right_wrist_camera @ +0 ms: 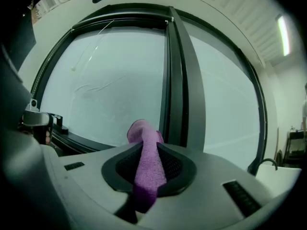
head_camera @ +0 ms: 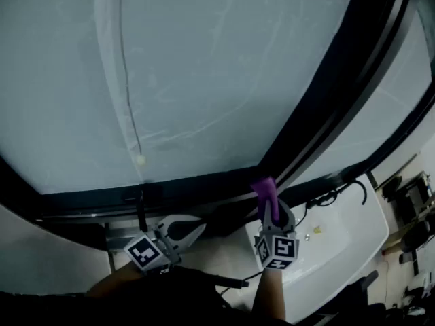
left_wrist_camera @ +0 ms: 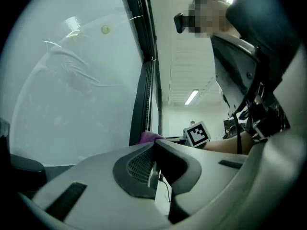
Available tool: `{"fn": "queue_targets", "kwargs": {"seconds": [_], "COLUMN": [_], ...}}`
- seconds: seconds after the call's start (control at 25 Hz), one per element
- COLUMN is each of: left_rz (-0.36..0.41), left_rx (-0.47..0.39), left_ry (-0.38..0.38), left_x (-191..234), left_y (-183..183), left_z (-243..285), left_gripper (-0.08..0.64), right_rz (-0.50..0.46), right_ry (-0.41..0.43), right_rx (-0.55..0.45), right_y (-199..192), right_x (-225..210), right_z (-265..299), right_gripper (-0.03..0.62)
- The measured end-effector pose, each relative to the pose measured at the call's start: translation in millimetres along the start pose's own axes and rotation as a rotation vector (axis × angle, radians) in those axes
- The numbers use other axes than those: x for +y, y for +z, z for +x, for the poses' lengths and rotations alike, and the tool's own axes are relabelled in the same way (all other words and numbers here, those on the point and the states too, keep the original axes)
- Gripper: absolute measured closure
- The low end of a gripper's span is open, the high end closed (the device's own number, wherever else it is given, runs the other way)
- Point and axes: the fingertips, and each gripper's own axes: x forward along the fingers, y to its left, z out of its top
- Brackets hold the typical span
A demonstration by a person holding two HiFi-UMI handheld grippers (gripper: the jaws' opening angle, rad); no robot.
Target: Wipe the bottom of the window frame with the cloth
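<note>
You had two grippers in play, one cloth, and one window of two pale frosted glass panes split by a single dark upright post.

Your right gripper sat just right of centre near the bottom of the head view. It was clenched on the purple terry cloth. In the right gripper view that gripper had both dark ribbed pads pressed against the cloth, which ran as a folded strip up the middle of the frame. Its rounded end stuck out past the fingertips.

In the head view that free end lay at the spot where the dark bottom rail of the window frame met the post. No view showed whether the cloth actually touched the rail. In the right gripper view the rail ran along the lower left, behind and to the left of the cloth.

Your left gripper was at the lower left of centre in the head view, just below the rail. In its own view the left gripper had its fingertips drawn together with nothing between them. A bit of the purple cloth peeked above them at mid-frame.

Each gripper carried one black-and-white marker cube, two in all. One thin cord ending in one small pale bead hung against the glass at centre left. One white ledge filled the lower right, with one black cable lying on it.
</note>
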Motion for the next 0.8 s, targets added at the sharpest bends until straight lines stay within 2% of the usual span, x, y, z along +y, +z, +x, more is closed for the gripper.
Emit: {"fn": "queue_targets", "kwargs": {"seconds": [0.2,0.4,0.52,0.8], "left_rz": [-0.046,-0.035,-0.05,-0.038], "left_rx": [-0.007,0.013,0.015,0.011], "left_ry": [-0.007,0.011,0.033,0.058], "left_x": [2,6,10,14], "left_y": [-2,-6,-8,-11], "left_z": [7,9,7,6], "left_gripper": [0.56,0.56,0.56,0.56], "right_rz": [-0.005,-0.033,-0.07,-0.29], "right_ry": [-0.035,-0.177,-0.224,-0.232], "right_rx": [0.031,0.173,0.192,0.263], "right_y": [3,-29,-31,-32], "right_x": [-13,-30,-26,-15], "right_z": [37,69,78,88], "right_gripper": [0.526,0.526,0.526,0.528]}}
